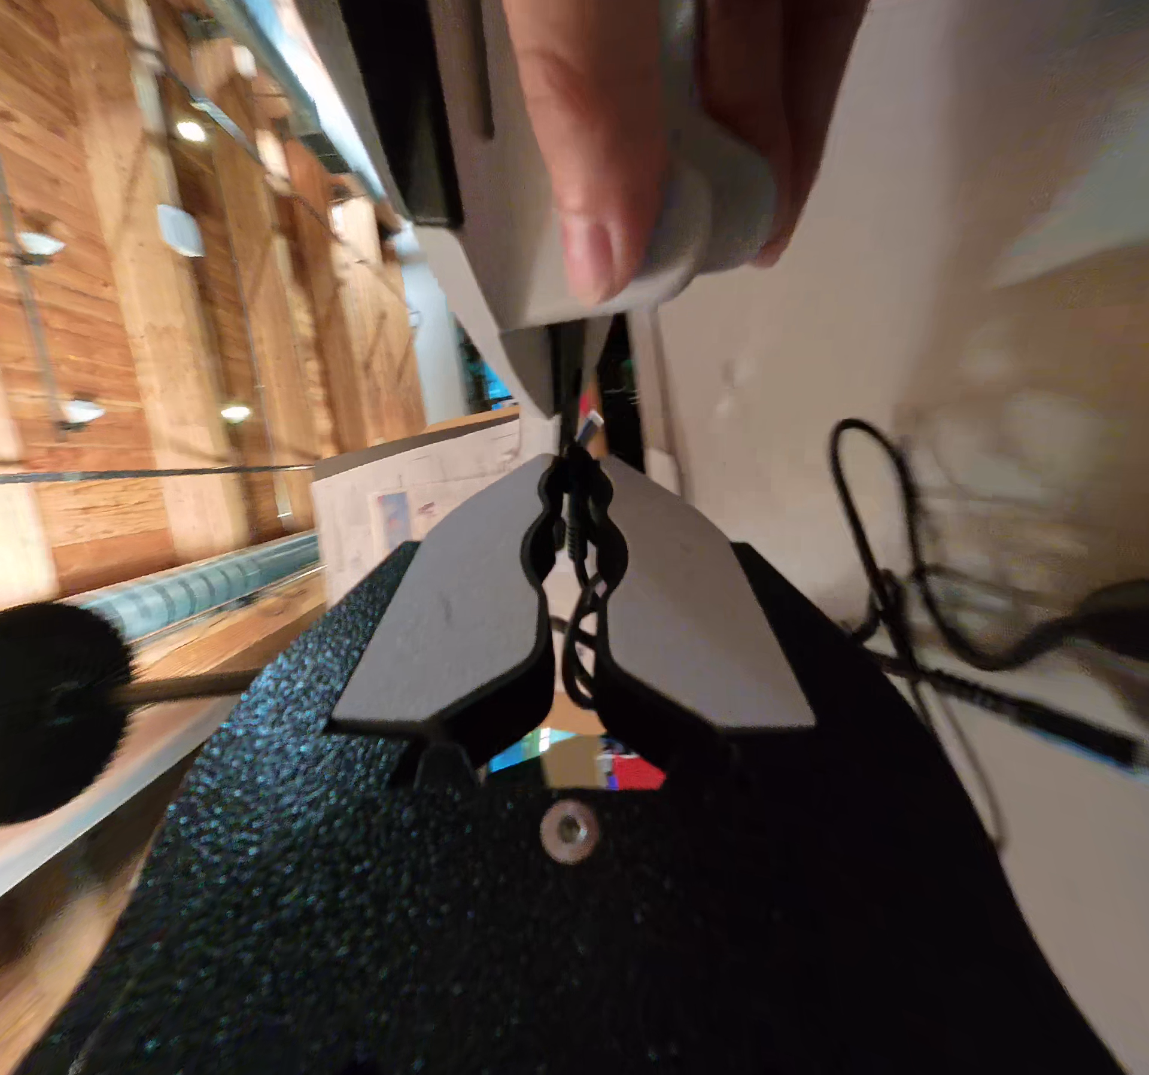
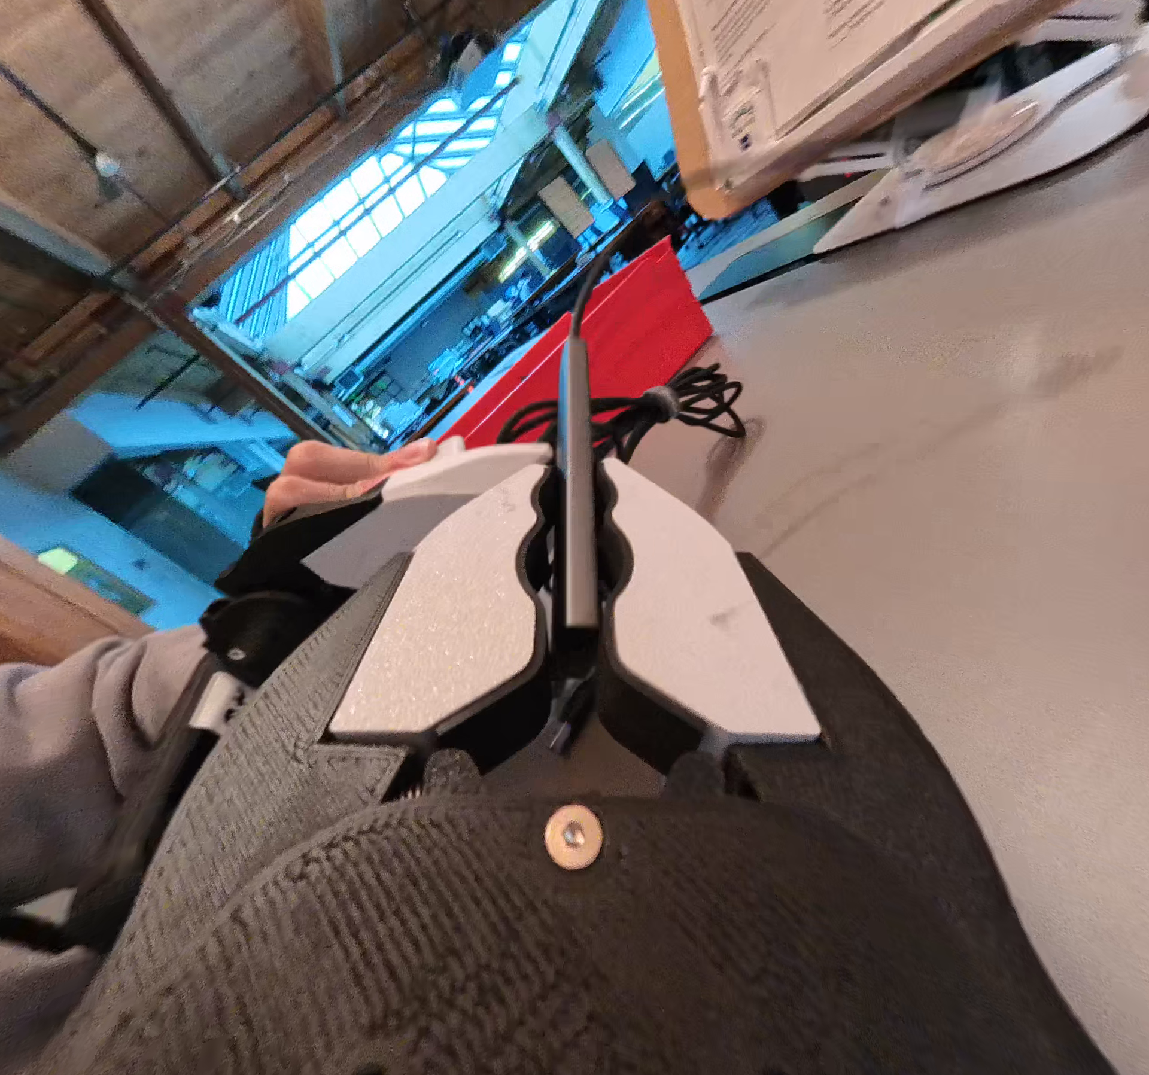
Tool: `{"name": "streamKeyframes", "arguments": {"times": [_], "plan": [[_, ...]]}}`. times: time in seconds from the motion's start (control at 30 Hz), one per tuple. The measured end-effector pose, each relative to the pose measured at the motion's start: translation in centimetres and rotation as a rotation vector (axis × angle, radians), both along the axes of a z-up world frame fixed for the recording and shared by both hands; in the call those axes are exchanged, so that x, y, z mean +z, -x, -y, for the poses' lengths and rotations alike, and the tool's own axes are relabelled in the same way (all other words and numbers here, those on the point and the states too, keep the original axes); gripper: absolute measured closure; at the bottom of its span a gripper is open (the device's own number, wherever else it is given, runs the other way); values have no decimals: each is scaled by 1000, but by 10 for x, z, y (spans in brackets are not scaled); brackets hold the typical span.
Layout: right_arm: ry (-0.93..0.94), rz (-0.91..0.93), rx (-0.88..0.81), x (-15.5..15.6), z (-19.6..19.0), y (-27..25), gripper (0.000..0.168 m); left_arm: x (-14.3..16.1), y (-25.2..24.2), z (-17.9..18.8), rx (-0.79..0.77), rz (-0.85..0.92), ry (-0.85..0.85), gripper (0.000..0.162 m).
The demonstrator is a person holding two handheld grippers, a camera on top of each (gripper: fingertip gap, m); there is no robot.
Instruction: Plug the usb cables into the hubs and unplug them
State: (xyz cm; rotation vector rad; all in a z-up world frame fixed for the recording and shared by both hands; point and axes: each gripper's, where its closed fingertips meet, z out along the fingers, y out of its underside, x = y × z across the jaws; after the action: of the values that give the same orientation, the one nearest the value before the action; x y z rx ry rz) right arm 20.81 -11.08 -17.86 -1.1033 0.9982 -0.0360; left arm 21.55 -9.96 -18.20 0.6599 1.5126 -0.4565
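My left gripper [image 1: 575, 462] is shut on a black USB cable [image 1: 575, 526]. The cable's silver plug [image 1: 589, 427] sticks out just past the fingertips. Right in front of it, a hand [image 1: 590, 113] holds my other gripper's grey body [image 1: 497, 206]. My right gripper [image 2: 575, 474] is shut on a slim grey hub [image 2: 575, 548], which stands edge-on between the fingers; the hub's own lead [image 2: 584, 293] runs away from it. In the right wrist view the left gripper [image 2: 447, 486] sits close on the left. I cannot tell whether the plug touches the hub.
A bundle of black cable [image 2: 684, 405] lies on the grey table [image 2: 932, 486], and loose cable [image 1: 870, 548] loops on it to the right in the left wrist view. A red box [image 2: 634, 324] and a cardboard box with a white label [image 2: 777, 51] stand at the far side.
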Motion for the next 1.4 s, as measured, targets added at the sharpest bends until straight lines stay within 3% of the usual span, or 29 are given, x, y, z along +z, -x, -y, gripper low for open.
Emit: {"name": "streamKeyframes", "arguments": {"times": [0.2,0.4,0.43,0.53,0.63,0.67,0.77,0.87,0.93,1.07,1.2,1.4], "plan": [[59,44,29,1,6,5,157,5,0,2,-31,-35,32,155],[44,-15,37,-7,11,2,157,-11,11,-3,-61,-233,-47,155],[31,-32,26,-9,13,1,157,-11,13,-6,-64,-311,-14,154],[73,-10,-7,-12,20,0,158,-12,11,-18,12,-734,172,128],[110,55,25,-2,13,5,158,3,-5,-29,93,-1169,456,102],[116,80,31,2,10,7,158,10,-10,-31,105,-1332,581,101],[49,154,87,20,-2,15,158,27,-11,-28,36,-1852,869,105],[47,194,161,25,-14,24,158,34,1,-25,-120,-2131,919,124],[117,211,182,18,-20,27,158,37,11,-24,-218,-2193,903,144],[233,334,97,18,-17,23,146,37,8,-28,-202,-2349,962,152],[462,542,9,17,-18,28,148,30,2,-32,-81,-2577,1004,153],[570,649,-61,14,-21,27,137,30,-10,-37,-79,-2620,1131,153]]}}
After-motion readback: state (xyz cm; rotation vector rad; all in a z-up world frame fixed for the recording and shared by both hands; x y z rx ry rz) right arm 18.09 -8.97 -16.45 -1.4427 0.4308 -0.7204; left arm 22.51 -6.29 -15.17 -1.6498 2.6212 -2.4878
